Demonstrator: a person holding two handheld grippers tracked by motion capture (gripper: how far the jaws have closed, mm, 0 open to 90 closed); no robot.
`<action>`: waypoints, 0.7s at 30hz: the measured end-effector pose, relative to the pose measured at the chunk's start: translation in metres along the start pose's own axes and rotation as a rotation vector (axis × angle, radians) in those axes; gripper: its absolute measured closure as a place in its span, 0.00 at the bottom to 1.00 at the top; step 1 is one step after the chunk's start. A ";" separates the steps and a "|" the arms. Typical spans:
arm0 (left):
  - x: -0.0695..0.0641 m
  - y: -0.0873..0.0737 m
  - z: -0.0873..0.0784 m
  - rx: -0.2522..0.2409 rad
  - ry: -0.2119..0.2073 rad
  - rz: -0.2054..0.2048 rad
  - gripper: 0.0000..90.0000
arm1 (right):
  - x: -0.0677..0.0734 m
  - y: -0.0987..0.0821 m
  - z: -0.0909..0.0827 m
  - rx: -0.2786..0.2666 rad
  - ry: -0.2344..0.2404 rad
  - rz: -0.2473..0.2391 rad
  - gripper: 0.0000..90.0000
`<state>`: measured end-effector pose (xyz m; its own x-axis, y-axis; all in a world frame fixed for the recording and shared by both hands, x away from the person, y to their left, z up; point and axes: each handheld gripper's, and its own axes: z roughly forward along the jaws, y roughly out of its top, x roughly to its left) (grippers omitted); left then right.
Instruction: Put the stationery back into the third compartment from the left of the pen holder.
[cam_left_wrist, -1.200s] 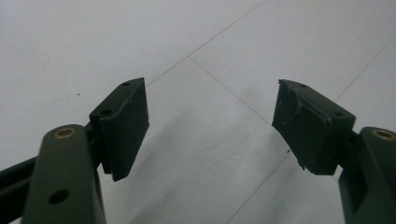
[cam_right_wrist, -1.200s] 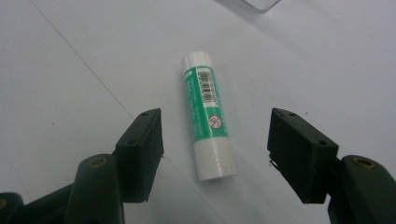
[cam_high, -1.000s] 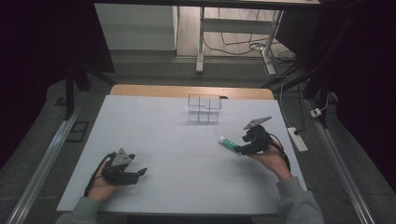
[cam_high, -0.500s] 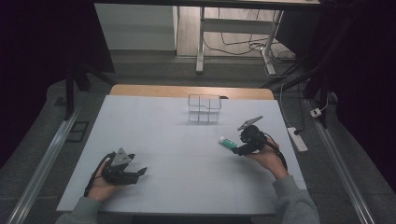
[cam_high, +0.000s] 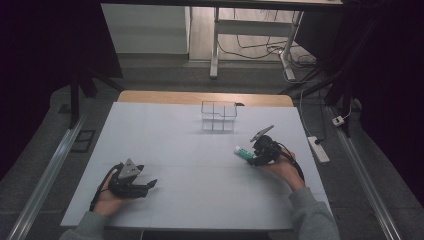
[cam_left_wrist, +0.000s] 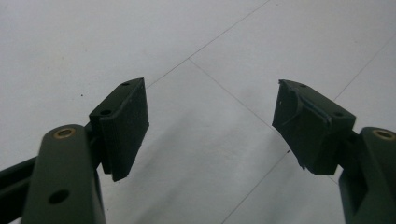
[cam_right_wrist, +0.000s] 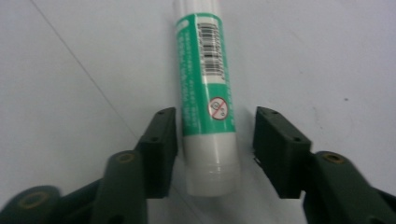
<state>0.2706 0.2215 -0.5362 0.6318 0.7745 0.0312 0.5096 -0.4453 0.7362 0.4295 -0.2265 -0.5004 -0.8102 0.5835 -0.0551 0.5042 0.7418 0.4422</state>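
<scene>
A green-and-white glue stick (cam_right_wrist: 205, 93) lies flat on the white table (cam_high: 175, 150), seen at the right in the high view (cam_high: 242, 151). My right gripper (cam_right_wrist: 215, 116) straddles its white capped end, and the jaws have just been closing around it. The left pad sits close against the stick, while a gap remains at the right pad. In the high view the right gripper (cam_high: 251, 156) points left and down at the stick. My left gripper (cam_high: 149, 184) rests low at the table's front left, open, with bare table between its pads (cam_left_wrist: 210, 107).
A clear compartmented box (cam_high: 218, 116) stands at the far middle of the table. A white power strip (cam_high: 318, 149) lies on the floor off the right edge. Table legs and cables are beyond the far edge.
My right gripper has sunk a little onto the glue stick and its jaws have drawn in on both sides of it. The left hand has kept still.
</scene>
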 end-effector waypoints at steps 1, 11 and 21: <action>0.000 0.000 0.000 0.000 0.000 0.000 0.29 | 0.000 0.000 0.000 0.001 0.015 -0.007 0.66; 0.000 0.000 -0.001 -0.002 0.006 -0.001 0.30 | 0.004 0.001 -0.002 -0.008 0.036 -0.035 0.72; 0.002 0.000 -0.001 -0.014 0.010 -0.006 0.30 | 0.011 0.005 -0.011 -0.069 0.035 -0.046 0.72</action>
<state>0.2713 0.2233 -0.5353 0.6228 0.7816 0.0337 0.5051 -0.4346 0.7456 0.4197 -0.2200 -0.4890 -0.8426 0.5366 -0.0459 0.4456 0.7424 0.5003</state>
